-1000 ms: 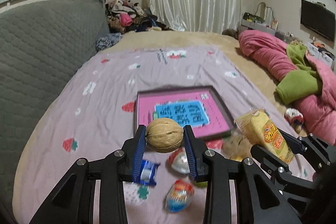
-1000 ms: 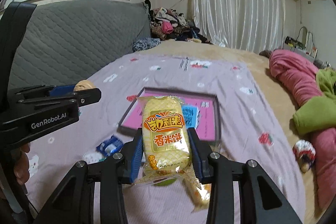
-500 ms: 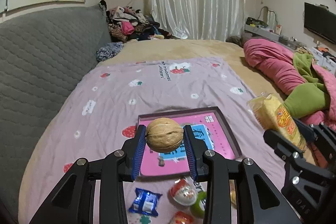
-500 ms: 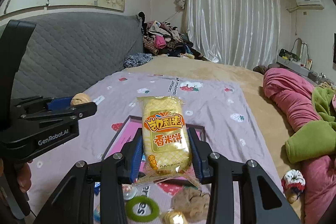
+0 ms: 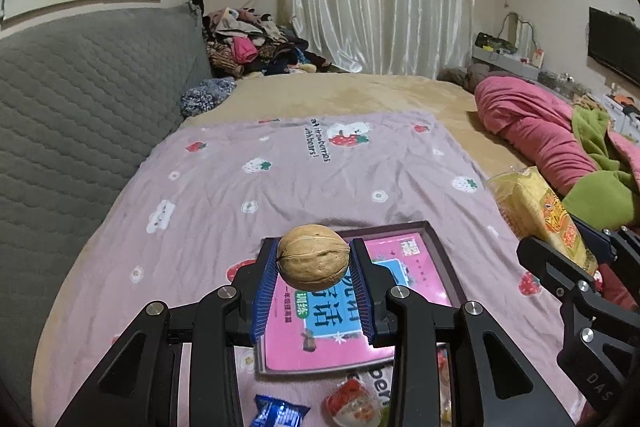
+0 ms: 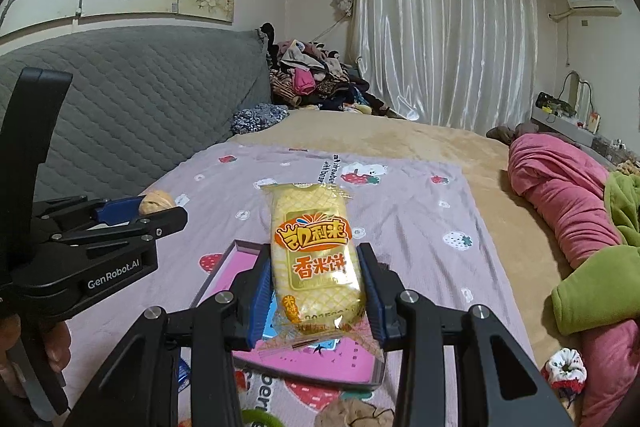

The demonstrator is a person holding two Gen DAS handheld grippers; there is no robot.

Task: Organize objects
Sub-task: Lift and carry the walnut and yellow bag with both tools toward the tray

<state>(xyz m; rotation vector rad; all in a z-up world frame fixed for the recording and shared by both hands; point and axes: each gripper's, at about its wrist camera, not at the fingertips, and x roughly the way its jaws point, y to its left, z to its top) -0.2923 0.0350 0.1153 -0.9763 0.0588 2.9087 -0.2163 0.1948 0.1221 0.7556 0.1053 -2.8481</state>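
Observation:
My left gripper is shut on a tan walnut, held in the air over the near part of a pink book in a dark tray. My right gripper is shut on a yellow rice-cracker packet with orange lettering, also raised above the tray. In the left wrist view the packet and the right gripper show at the right edge. In the right wrist view the left gripper with the walnut shows at the left.
A lilac strawberry-print blanket covers the bed. Small wrapped snacks and a blue packet lie near the bottom edge. A grey quilted headboard rises on the left; pink and green bedding is piled on the right.
Both grippers have pulled back and risen slightly with their loads. The tray and loose snacks have slid lower in both views, and more of the blanket shows beyond.

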